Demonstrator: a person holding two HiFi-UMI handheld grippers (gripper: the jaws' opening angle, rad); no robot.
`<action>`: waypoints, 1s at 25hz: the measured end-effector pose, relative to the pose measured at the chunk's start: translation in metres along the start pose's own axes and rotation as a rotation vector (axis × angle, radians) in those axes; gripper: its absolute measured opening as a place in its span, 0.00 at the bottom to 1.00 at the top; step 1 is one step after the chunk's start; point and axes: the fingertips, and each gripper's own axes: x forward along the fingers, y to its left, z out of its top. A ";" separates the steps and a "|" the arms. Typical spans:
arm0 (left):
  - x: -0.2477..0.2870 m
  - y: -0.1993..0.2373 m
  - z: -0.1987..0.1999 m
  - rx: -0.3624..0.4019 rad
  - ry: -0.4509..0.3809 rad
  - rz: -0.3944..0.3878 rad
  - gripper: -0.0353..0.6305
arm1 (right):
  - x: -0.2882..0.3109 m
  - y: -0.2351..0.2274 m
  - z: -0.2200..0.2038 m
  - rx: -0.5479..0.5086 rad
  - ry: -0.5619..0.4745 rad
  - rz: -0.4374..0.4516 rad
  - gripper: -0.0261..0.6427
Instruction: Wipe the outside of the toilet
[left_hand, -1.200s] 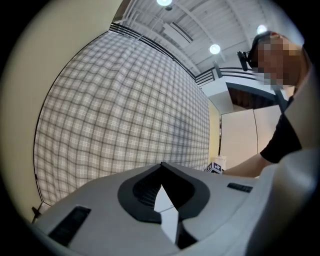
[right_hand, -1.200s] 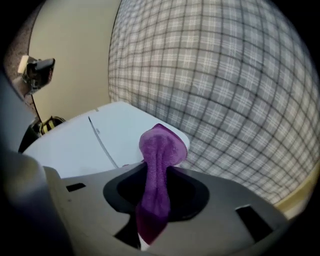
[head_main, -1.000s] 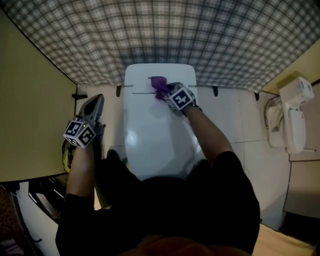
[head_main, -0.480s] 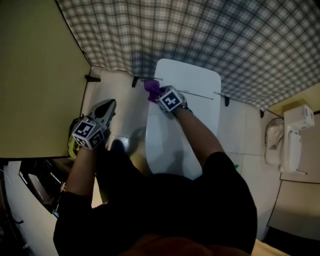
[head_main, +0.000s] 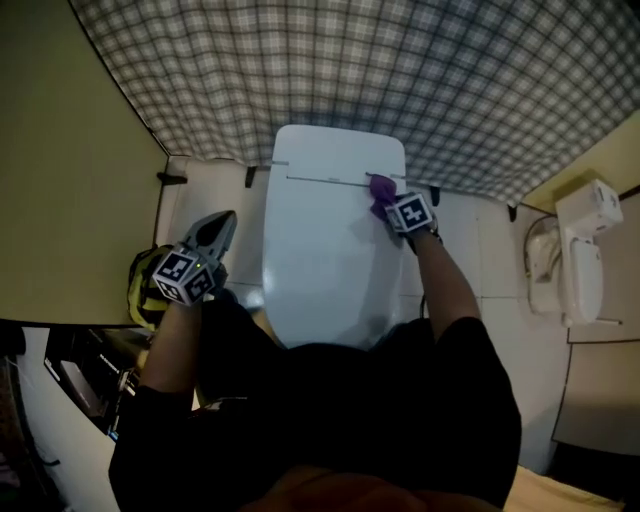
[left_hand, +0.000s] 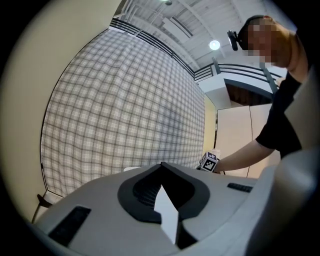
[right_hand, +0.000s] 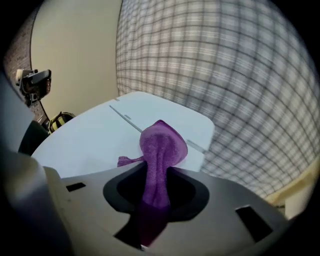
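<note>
The white ceramic toilet with its smooth closed lid (head_main: 320, 260) stands against a grey-and-white checked wall (head_main: 400, 80), and the person leans over it from the front. The right gripper (head_main: 392, 203) reaches to the rear right corner of the toilet, at the right end of the thin seam where the lid hinges. Its jaws are clamped tight on a purple terry cloth (head_main: 379, 188), which runs down between them and bulges out past the tips in a rounded fold. That fold is probably what does the work: held this way, a soft pad and not the hard jaws meets the plastic. In the right gripper view the fold sits at or just above the toilet's top. Whether it is pressing down I cannot tell.

The left gripper (head_main: 216, 232) hangs off the toilet's left side, well apart from the cloth. Its jaws are drawn together and hold nothing. It seems parked there to stay out of the wiping arm's way. A yellow-and-black object (head_main: 138, 282) lies low to the left of the toilet, too dim to identify, and a white wall-mounted fixture (head_main: 580, 250) sits far to its right.

The wipe appears to be at the top rear of the toilet. The toilet's sides look not yet reached.
</note>
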 end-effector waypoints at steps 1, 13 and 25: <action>0.004 -0.010 0.003 -0.008 -0.011 0.001 0.04 | -0.008 -0.013 -0.009 0.033 -0.019 -0.003 0.21; -0.017 -0.068 0.024 -0.010 -0.060 0.019 0.04 | -0.054 0.038 0.008 -0.031 -0.144 0.021 0.21; -0.112 -0.040 0.010 0.002 -0.066 0.051 0.04 | 0.024 0.287 0.068 -0.339 -0.030 0.157 0.21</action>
